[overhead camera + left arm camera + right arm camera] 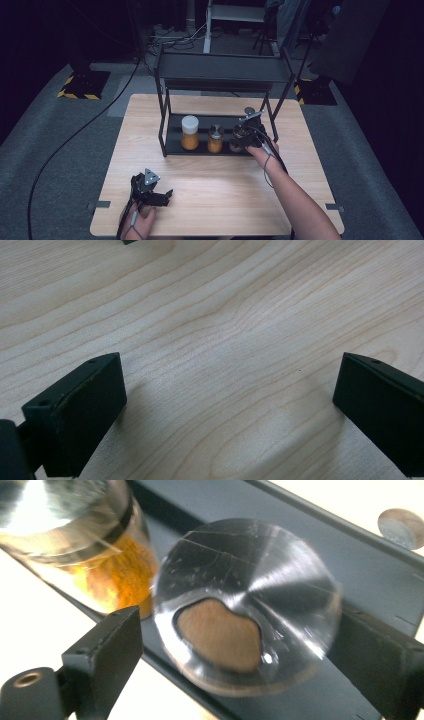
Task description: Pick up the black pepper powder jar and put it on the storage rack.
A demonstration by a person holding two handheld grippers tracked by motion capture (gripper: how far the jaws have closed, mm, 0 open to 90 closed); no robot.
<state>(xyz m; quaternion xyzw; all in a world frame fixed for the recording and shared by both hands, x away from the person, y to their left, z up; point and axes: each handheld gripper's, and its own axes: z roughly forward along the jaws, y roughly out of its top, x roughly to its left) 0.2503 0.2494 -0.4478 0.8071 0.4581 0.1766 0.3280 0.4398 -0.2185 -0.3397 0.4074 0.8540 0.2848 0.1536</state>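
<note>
On the lower shelf of the black rack (220, 75), the silver-lidded jar (247, 605) stands beside two jars of orange powder (190, 132). The right gripper (247, 136) straddles it, jaws apart and not pressing, so placement appears complete; withdrawal remains. The left gripper (150, 192) rests with jaws wide over bare wooden counter (225, 315). Grey carpet and cables surround the dim room.

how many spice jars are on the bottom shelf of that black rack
3. A white-lidded jar of orange powder stands at the left, a smaller metal-lidded jar in the middle, and a third jar at the right, partly hidden by the right gripper.
</note>
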